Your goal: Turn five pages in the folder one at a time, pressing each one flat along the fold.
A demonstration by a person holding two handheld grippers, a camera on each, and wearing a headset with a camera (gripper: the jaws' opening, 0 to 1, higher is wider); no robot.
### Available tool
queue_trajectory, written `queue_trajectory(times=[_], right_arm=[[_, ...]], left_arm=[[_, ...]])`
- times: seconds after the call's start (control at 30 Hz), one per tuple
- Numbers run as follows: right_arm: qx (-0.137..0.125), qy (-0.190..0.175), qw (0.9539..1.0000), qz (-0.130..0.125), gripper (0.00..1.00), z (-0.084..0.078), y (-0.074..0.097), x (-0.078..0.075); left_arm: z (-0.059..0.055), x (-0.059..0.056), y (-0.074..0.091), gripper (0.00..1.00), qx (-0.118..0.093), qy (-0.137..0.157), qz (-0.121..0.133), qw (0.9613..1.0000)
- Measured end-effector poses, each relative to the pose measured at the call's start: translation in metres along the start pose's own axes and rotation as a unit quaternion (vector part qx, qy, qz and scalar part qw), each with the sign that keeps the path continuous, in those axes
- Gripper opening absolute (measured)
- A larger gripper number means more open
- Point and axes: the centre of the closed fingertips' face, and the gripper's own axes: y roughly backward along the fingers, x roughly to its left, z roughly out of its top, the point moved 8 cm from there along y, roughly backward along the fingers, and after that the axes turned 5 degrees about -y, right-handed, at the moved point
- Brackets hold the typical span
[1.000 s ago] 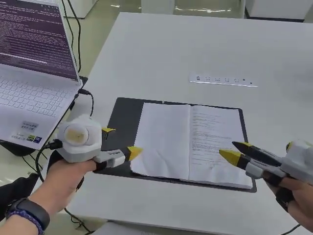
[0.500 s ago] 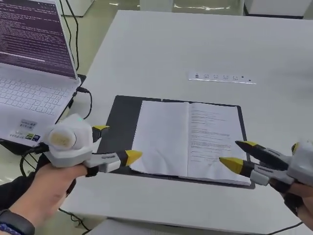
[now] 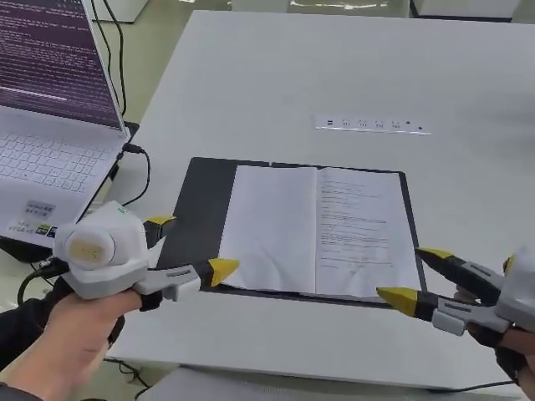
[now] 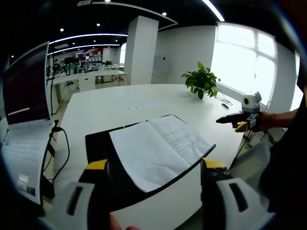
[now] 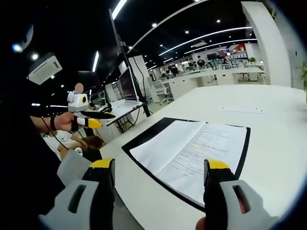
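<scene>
Page (image 3: 364, 225): thin, floppy, probably slippery; pinch its outer edge.
Fingers: your left gripper (image 3: 191, 245) and right gripper (image 3: 417, 275) gape wide, empty.

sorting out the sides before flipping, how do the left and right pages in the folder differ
The left page is blank white; the right page carries printed lines of text. The left page leaves a wide strip of the black folder bare on its outer side; the right page reaches almost to the folder's edge. Both lie flat and meet at the fold.
</scene>
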Motion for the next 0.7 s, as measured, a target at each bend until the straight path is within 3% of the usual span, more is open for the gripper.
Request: queue_trajectory(times=[0.7], right_arm=[[-0.001, -0.010, 0.9996, -0.027, 0.80, -0.009, 0.012, -0.001]], left_arm=[[-0.003, -0.002, -0.015, 0.76, 0.004, 0.001, -0.020, 0.9998]])
